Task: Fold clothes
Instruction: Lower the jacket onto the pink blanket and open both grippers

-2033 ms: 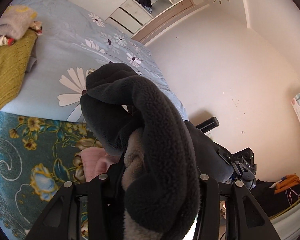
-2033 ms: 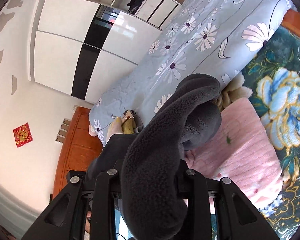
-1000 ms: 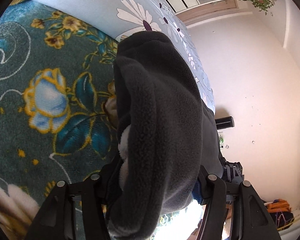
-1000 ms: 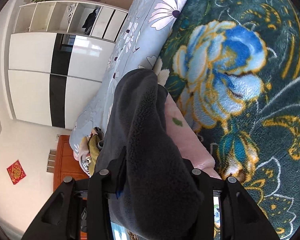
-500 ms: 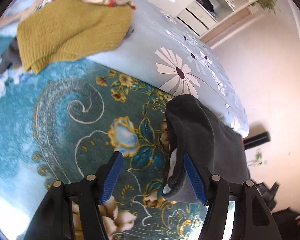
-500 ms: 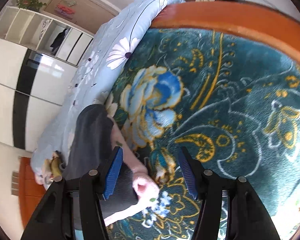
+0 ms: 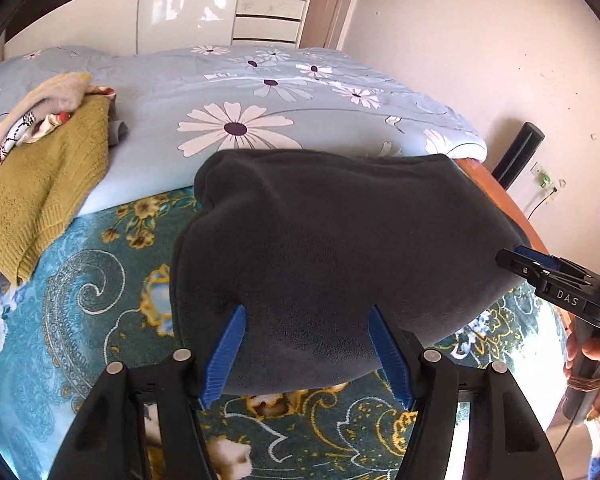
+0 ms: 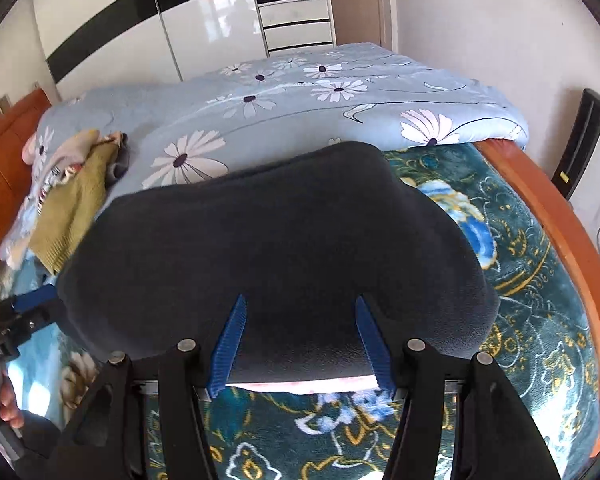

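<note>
Just ahead of both pairs of blue-padded fingers lies the folded dark grey fleece garment, spread flat on the teal plush blanket with gold and blue flowers that covers the near part of the bed; the left gripper has its fingers spread wide apart, one either side of the fleece's near edge, gripping nothing; the right gripper stands the same way, fingers well apart over the near hem, with nothing between them but the cloth lying below; under that hem, right at the right fingers' tips, a strip of pink fabric shows beneath the fleece; in the left view the right gripper's black arm reaches in from the far right, close to the fleece's right edge, though I cannot tell whether it touches, and a bare hand holds its handle; in the right view the left gripper comes in low on the left beside the fleece's other edge; beyond the fleece, farther from the fingers, runs the pale blue quilt printed with white daisies; off to the left of the fingers a mustard-yellow knitted sweater lies half on the quilt and half on the teal blanket, with a cream and patterned bundle of clothes heaped on its far end; the orange-brown wooden bed frame curves along the right; glossy white wardrobe doors stand behind the bed.
</note>
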Available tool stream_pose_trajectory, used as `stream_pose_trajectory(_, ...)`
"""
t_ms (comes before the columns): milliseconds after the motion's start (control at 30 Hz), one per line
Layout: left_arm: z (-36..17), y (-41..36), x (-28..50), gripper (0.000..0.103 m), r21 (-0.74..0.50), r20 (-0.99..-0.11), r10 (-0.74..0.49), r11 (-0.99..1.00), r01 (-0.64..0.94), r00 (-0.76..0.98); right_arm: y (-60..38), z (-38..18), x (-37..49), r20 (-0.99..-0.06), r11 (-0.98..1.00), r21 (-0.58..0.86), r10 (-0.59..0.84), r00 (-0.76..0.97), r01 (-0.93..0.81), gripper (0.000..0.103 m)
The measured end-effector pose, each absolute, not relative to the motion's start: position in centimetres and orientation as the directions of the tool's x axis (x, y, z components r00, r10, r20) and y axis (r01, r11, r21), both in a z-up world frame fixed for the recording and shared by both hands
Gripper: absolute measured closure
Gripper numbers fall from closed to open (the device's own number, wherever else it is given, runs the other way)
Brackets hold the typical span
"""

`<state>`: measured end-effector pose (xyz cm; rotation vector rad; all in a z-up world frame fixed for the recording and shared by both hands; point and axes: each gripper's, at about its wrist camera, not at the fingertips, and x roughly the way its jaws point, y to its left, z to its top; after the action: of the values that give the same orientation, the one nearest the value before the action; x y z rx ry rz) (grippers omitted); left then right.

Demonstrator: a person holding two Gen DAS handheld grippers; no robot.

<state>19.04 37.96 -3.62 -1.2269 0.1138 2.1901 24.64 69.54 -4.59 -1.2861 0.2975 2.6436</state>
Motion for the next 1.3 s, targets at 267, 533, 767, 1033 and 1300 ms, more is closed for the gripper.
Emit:
stream_pose_trajectory(267,-6.4,39.0,18.4,0.032,-0.208,-0.844,0.426,-0.821,-0.532,-0.327,71.4,-7.3,24.9,-0.81,-0.927,0.183,0.046,-0.584,-0.328,0.044)
stream_pose_trajectory(533,-5.5,37.5,20.6,0.032,-0.261,-0.807,0.481,-0.811,-0.523,-0.343,70.3,-6.9,25.4,-0.81,-0.906,0.173,0.092,-0.58,-0.385,0.044)
stream_pose_trajectory(767,-6.8,35.7,23.4,0.03,-0.339,-0.799,0.514,-0.814,-0.472,-0.312,67.2,-7.3,27.9,-0.784,-0.885,0.254,0.049,-0.619,-0.391,0.044)
stream_pose_trajectory(1033,-9.1,34.6,25.8,0.009,-0.357,-0.791,0.518,-0.823,-0.441,-0.326,63.2,-9.4,28.8,-0.808,-0.905,0.208,0.055,-0.587,-0.371,0.044)
stream_pose_trajectory(1300,-10.3,32.9,26.5,0.0,-0.392,-0.782,0.526,-0.832,-0.392,-0.334,60.3,-11.5,29.0,-0.823,-0.91,0.224,0.014,-0.567,-0.348,0.037)
